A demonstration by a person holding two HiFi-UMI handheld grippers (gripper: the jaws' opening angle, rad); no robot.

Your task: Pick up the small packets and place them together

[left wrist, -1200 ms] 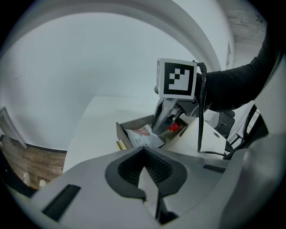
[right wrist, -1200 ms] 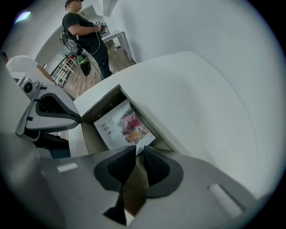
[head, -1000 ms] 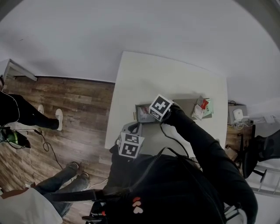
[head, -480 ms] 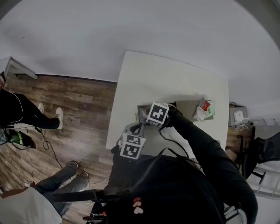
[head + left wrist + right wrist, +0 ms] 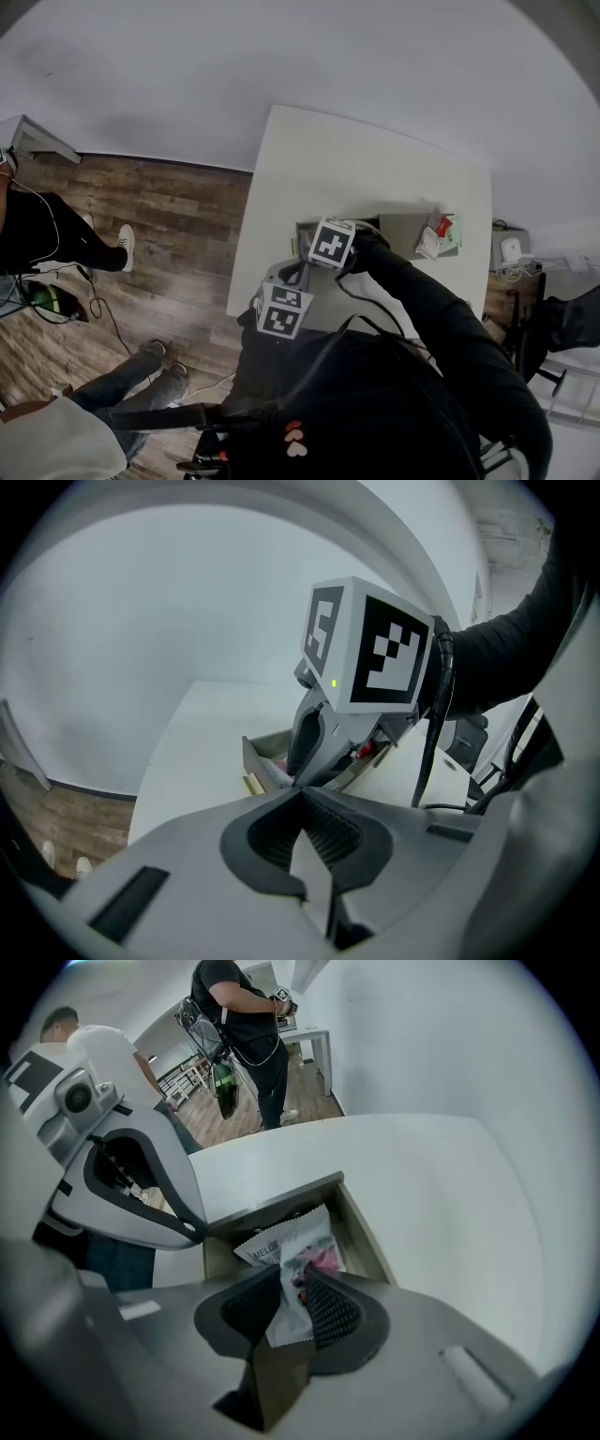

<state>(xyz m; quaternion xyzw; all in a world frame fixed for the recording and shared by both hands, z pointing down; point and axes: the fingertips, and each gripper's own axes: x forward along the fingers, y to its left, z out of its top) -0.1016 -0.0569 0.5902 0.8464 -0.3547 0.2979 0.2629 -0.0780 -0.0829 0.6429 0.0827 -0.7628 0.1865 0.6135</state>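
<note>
Right gripper view: right gripper points steeply down over one end of the grey tray. Its jaws have just been closing, and the ribbed pads now pinch 1 white printed packet. The printed end sticks out past the fingertips, above the tray floor.

Left gripper view: left gripper has its jaws pressed together with nothing between them. It sits short of the tray, apart from the work.

Head view: the tray lies on the white table. The other packets sit bunched at the tray's right end, well apart from the right gripper at the left end.

Judgement: the step in hand is to lift and carry. The bite looks shallow and the film slippery, so hold the squeeze and rise straight up to clear the tray wall. Then travel level toward the bunch and lower until the packet touches beside it before opening. Keep the left gripper parked
</note>
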